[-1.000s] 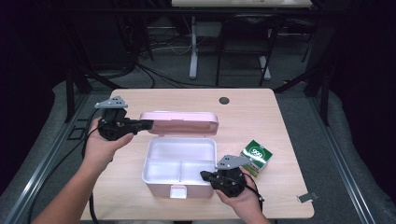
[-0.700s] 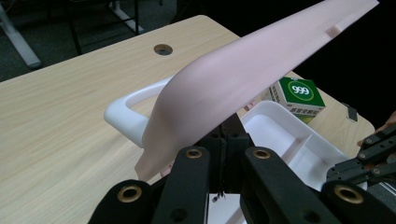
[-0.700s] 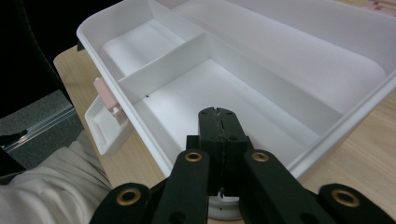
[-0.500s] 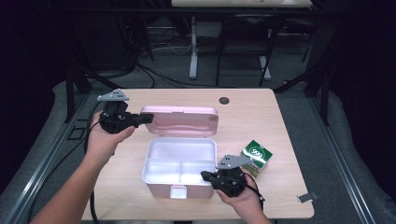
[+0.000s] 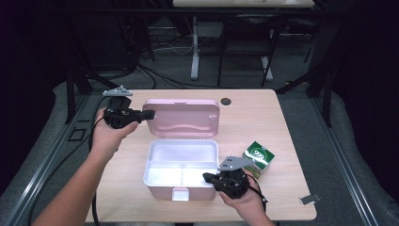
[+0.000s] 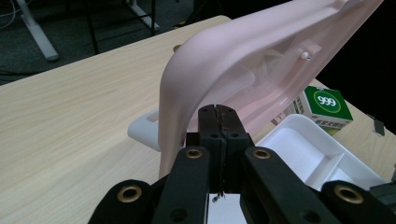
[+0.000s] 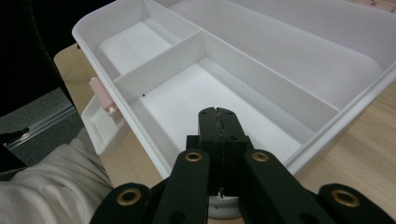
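Box: a pink lunch box (image 5: 181, 174) with a white, divided inside sat open mid-table.
Lid: the lid (image 5: 182, 117) stood raised.
Left gripper (image 5: 149, 114): jaws closed, empty, against the lid's edge.
Right gripper (image 5: 207, 177): jaws closed, empty, over the near compartment.
Hidden: the box's hinge.

A lab-like workroom: bare wooden table (image 5: 282, 117), dark desk frames (image 5: 244, 42), loose floor cables (image 5: 160, 70).
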### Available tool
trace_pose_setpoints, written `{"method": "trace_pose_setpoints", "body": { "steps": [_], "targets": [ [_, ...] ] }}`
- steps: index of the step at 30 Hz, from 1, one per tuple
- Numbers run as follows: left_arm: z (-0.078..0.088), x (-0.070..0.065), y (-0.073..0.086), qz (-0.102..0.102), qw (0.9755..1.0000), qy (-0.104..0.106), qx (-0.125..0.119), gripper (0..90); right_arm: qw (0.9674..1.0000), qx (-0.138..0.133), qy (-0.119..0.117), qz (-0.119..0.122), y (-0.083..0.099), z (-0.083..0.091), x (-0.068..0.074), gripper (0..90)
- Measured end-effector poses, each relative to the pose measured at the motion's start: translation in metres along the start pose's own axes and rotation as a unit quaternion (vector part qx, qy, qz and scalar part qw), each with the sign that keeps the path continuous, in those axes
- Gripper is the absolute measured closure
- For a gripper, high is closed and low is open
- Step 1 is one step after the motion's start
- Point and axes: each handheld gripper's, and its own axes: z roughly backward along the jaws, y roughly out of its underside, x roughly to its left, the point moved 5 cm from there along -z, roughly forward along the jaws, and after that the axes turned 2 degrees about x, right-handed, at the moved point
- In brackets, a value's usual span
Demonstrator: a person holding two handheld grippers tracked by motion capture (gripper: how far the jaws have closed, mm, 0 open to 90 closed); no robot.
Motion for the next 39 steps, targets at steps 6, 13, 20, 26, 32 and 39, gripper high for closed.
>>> {"method": "trace_pose_setpoints", "body": {
  "steps": [6,13,20,26,32,39],
  "targets": [
    [-0.006,0.01,0.0,0.009,0.9999,-0.007,0.005,90.0,1.0,-0.001,-0.002,-0.001,0.0,0.0,0.0,90.0],
    [-0.009,0.019,0.0,0.015,0.9997,-0.013,0.012,89.7,1.0,-0.002,-0.002,0.0,0.0,0.0,0.0,90.0],
    [-0.004,0.018,0.002,0.01,0.9998,-0.013,0.014,89.3,1.0,-0.002,-0.005,-0.001,0.0,0.0,0.0,90.0],
    [-0.001,0.018,0.004,0.004,0.9996,-0.017,0.024,88.7,0.9999,0.0,-0.009,-0.005,0.0,0.0,-0.001,90.0],
    [0.003,0.011,0.006,-0.027,0.9983,-0.019,0.048,87.3,1.0,0.002,-0.008,-0.002,0.001,0.001,-0.001,90.0],
    [0.006,0.0,0.009,-0.078,0.9916,-0.006,0.103,85.2,1.0,0.002,-0.008,-0.001,0.001,0.001,-0.001,90.0]
  ]
}}
